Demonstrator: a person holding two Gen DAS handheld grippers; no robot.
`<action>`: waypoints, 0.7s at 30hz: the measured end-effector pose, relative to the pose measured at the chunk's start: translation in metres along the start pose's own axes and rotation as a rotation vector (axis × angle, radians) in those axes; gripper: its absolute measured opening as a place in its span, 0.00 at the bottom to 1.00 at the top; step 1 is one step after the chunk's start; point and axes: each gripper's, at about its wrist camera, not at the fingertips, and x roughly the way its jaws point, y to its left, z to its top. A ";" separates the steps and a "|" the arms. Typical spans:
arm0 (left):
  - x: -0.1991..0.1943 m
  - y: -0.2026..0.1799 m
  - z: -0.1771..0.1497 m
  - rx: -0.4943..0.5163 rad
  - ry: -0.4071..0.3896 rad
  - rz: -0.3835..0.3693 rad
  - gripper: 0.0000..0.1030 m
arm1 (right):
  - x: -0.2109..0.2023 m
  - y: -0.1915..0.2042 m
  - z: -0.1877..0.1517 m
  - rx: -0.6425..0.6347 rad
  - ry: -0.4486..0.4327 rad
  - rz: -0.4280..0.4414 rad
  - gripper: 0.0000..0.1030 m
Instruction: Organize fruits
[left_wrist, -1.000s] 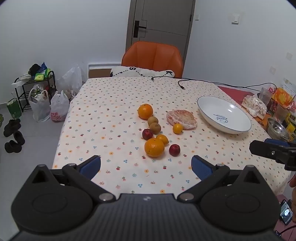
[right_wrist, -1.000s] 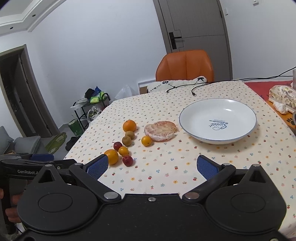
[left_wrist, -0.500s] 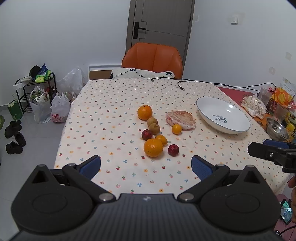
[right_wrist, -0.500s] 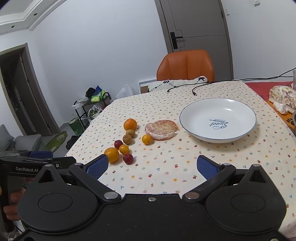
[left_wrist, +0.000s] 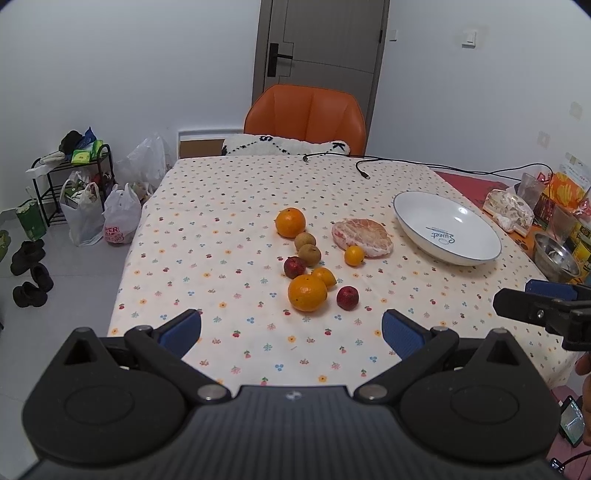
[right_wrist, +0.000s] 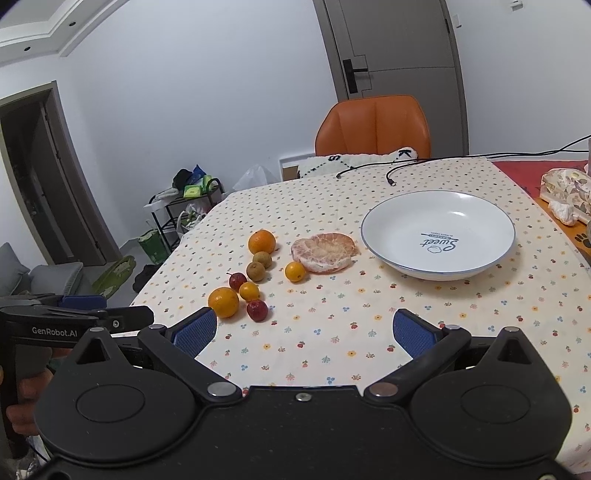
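Several fruits lie clustered mid-table: a near orange (left_wrist: 307, 292) (right_wrist: 223, 302), a far orange (left_wrist: 290, 222) (right_wrist: 262, 241), two red plums (left_wrist: 347, 297), brown kiwis (left_wrist: 309, 254), small oranges (left_wrist: 354, 255) and a peeled pomelo (left_wrist: 362, 237) (right_wrist: 324, 252). An empty white bowl (left_wrist: 476, 254) (right_wrist: 406, 266) sits to the right of them. My left gripper (left_wrist: 291, 330) is open, held over the table's near edge just short of the near orange. My right gripper (right_wrist: 304, 330) is open too, short of the fruit, with nothing between its fingers.
An orange chair (left_wrist: 309, 110) with a white cushion stands at the far end. Black cables (left_wrist: 364, 171) lie on the floral tablecloth (left_wrist: 221, 221). A steel bowl (left_wrist: 556, 256), packets and a glass crowd the right side. Bags and a rack (left_wrist: 74, 192) stand on the floor at left.
Both grippers have crept slightly and stay open; the view of the fruit barely shifts. Nothing on the table has moved.
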 end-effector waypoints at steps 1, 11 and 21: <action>0.000 0.000 0.000 -0.001 -0.001 -0.001 1.00 | 0.000 0.000 0.000 0.001 0.002 -0.001 1.00; 0.002 0.005 0.002 -0.014 0.000 0.001 1.00 | 0.000 -0.002 0.001 0.007 -0.007 -0.002 1.00; 0.011 0.010 0.004 -0.033 -0.008 0.008 1.00 | 0.006 -0.009 0.002 0.028 -0.014 0.000 1.00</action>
